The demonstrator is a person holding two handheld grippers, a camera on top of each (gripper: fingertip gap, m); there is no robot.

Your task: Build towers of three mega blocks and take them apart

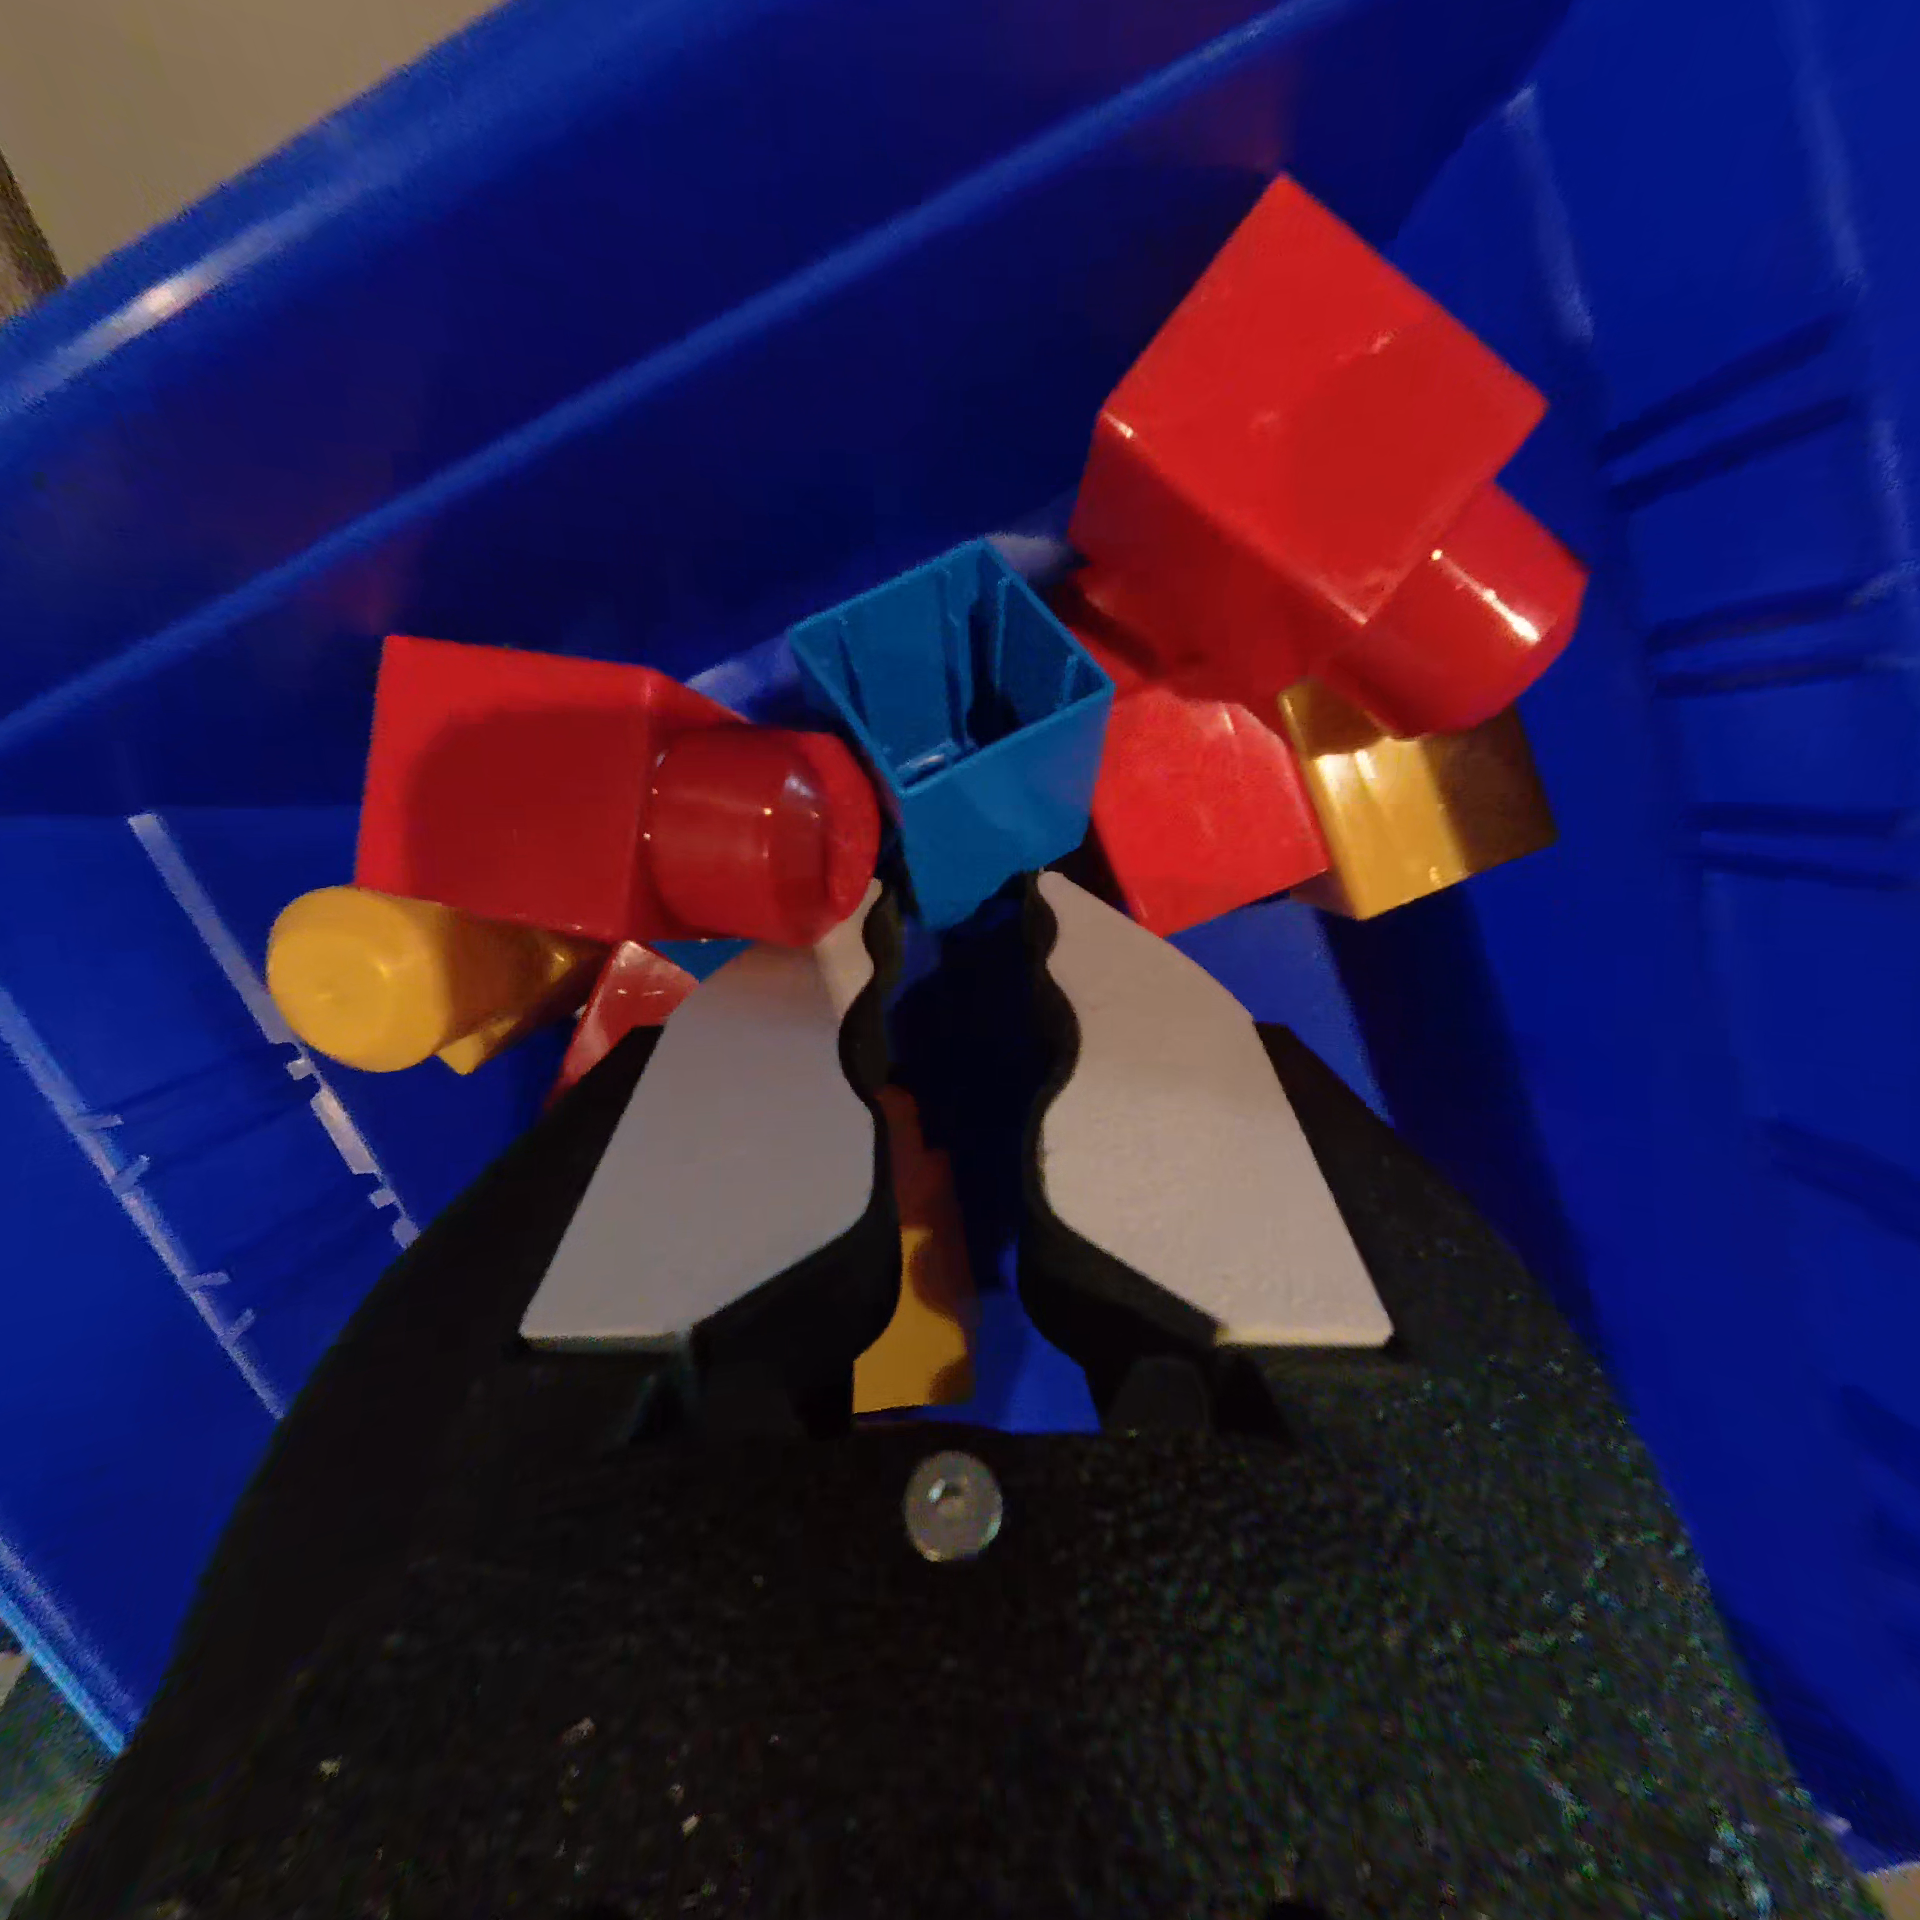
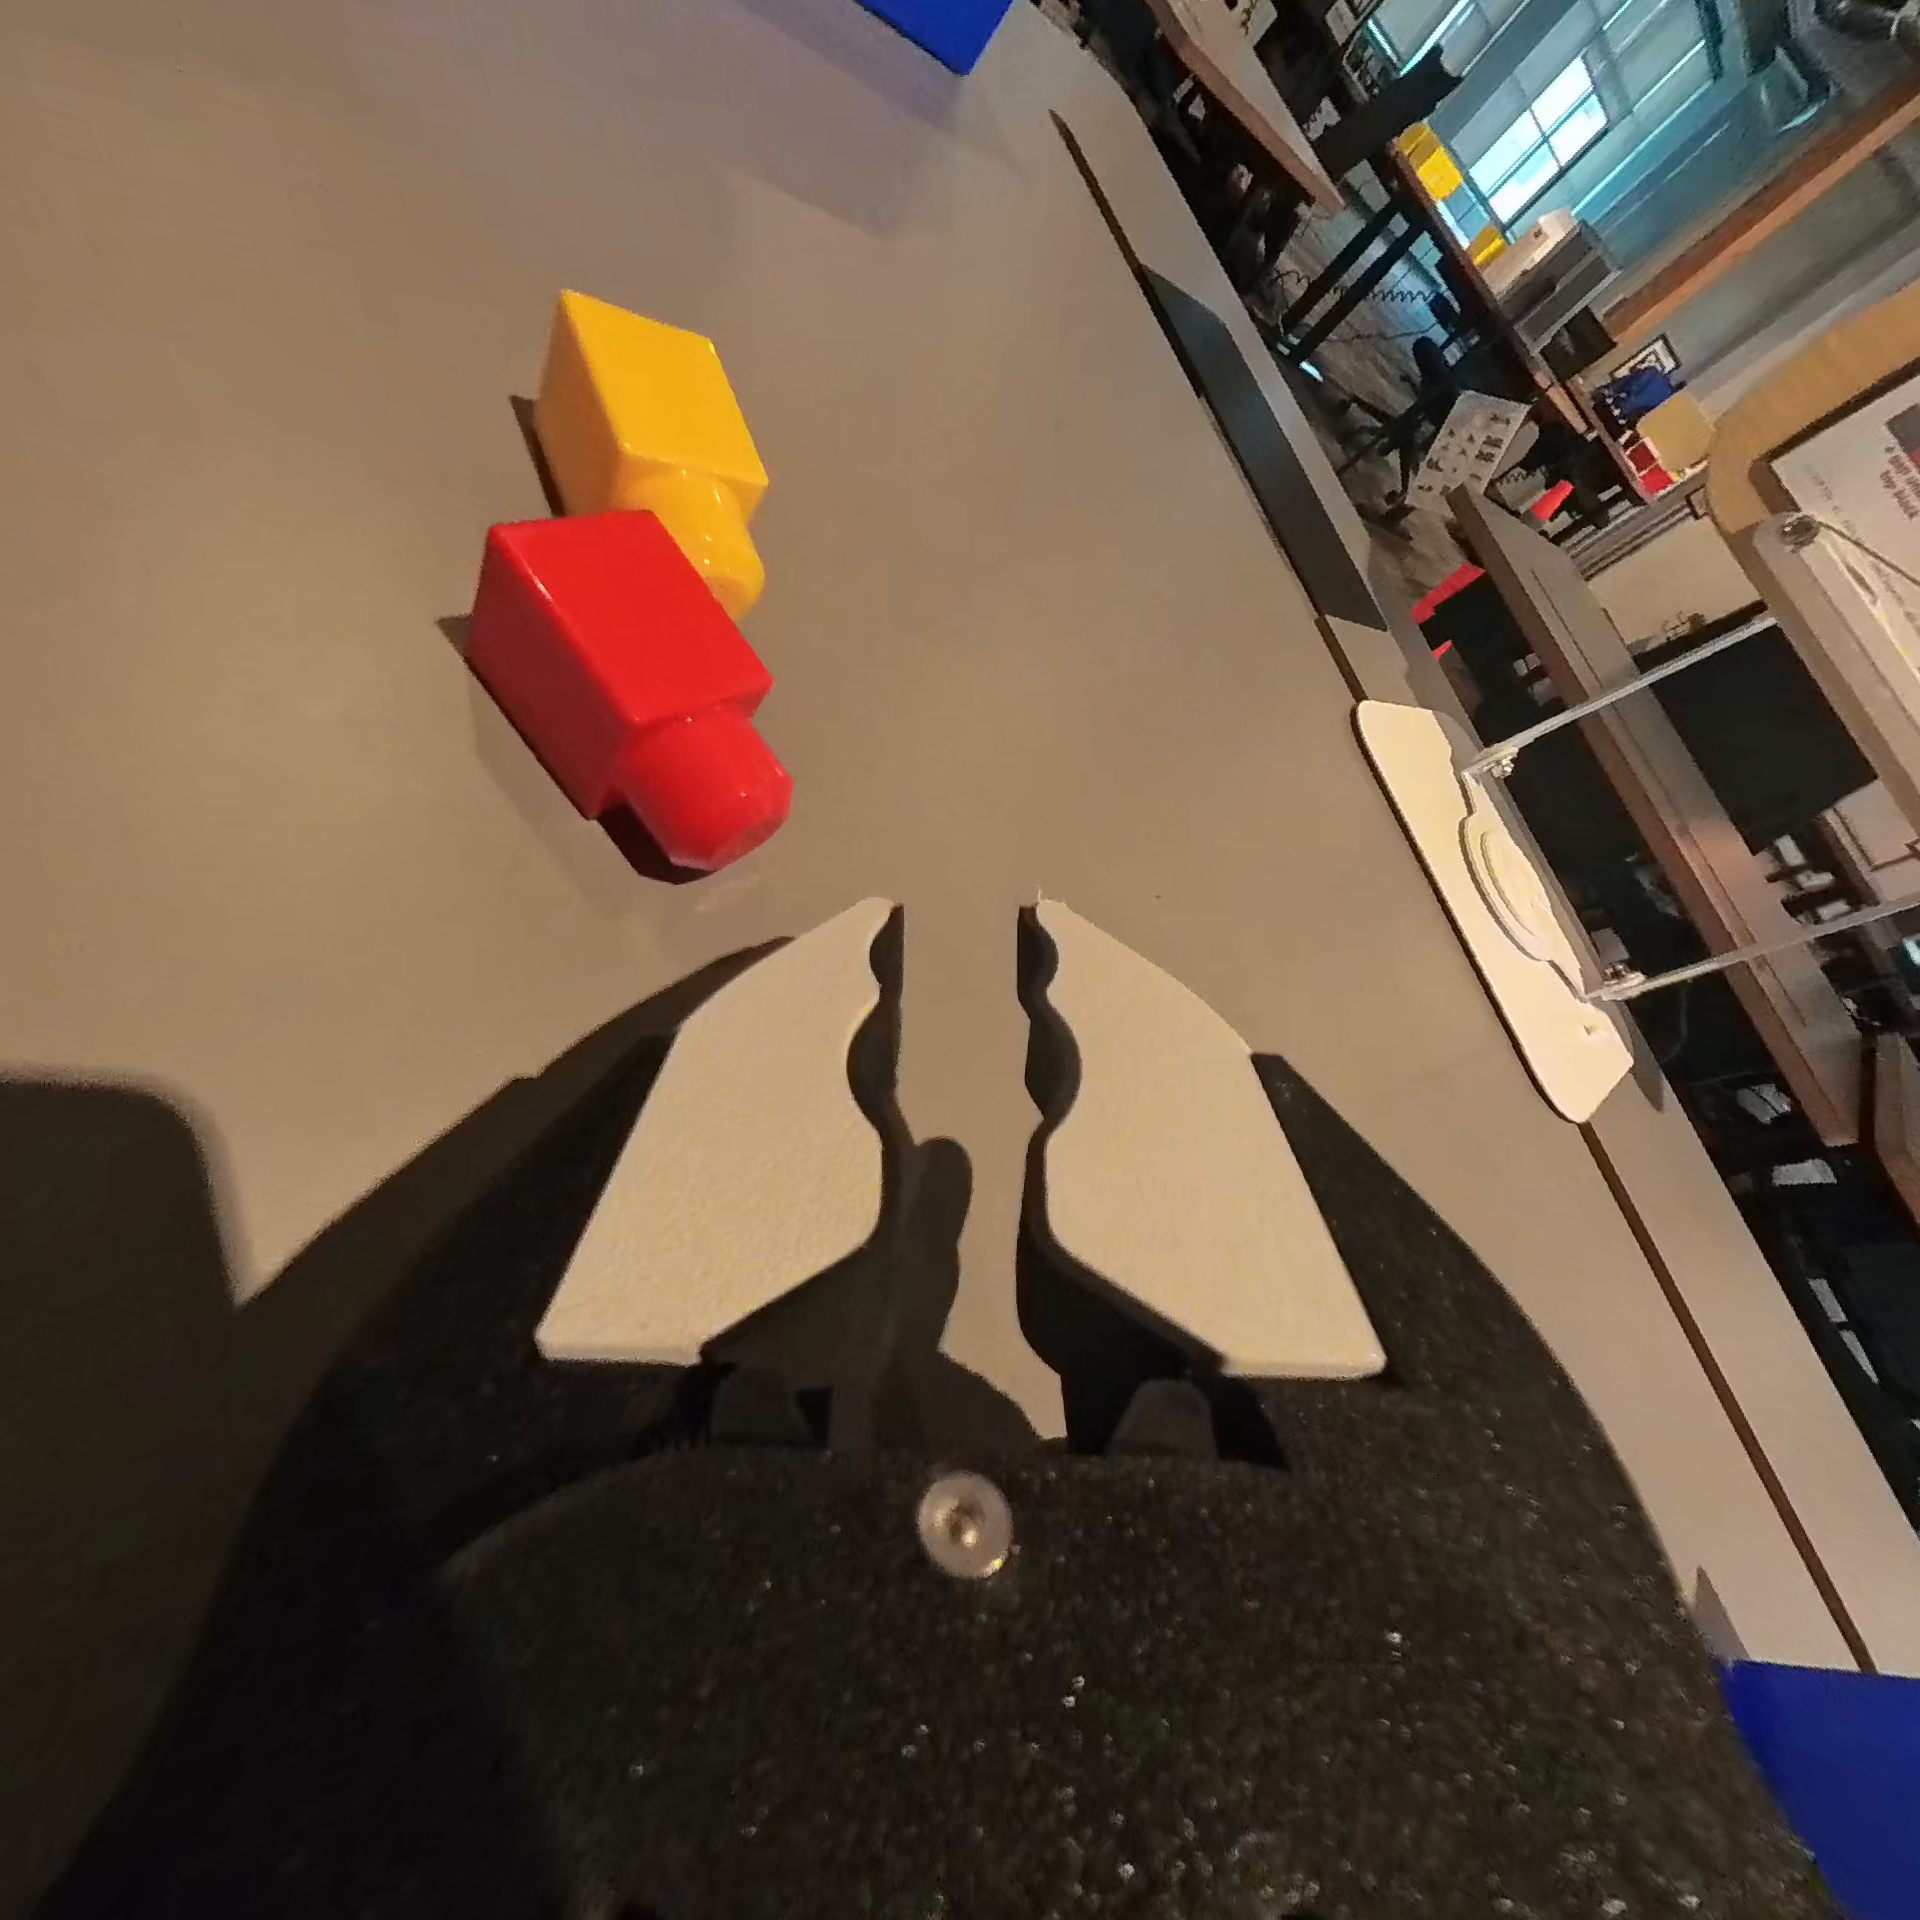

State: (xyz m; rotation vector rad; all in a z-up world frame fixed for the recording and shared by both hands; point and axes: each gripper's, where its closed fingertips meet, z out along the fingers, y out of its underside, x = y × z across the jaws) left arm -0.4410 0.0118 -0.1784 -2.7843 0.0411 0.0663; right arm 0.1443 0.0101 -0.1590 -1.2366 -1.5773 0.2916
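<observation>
My left gripper point(image 1: 956, 914) sits inside the blue bin point(image 1: 727, 364), its tips nipping the lower end of a blue block point(image 1: 966, 748) dead ahead, hollow end facing me, because I judge I want a third piece. Red blocks crowd both sides. My right gripper point(image 2: 958, 912) waits parted and empty over the table point(image 2: 260, 312), the red block point(image 2: 623, 655) and yellow block point(image 2: 649, 416) lying ahead to its left, ready for stacking

Your left gripper point(image 1: 961, 914) reaches into the bin point(image 1: 520, 436), blocks point(image 1: 1299, 416) piled ahead. On the bench point(image 2: 260, 312): two blocks point(image 2: 623, 644) touching, ahead-left of your right gripper point(image 2: 961, 914).
</observation>
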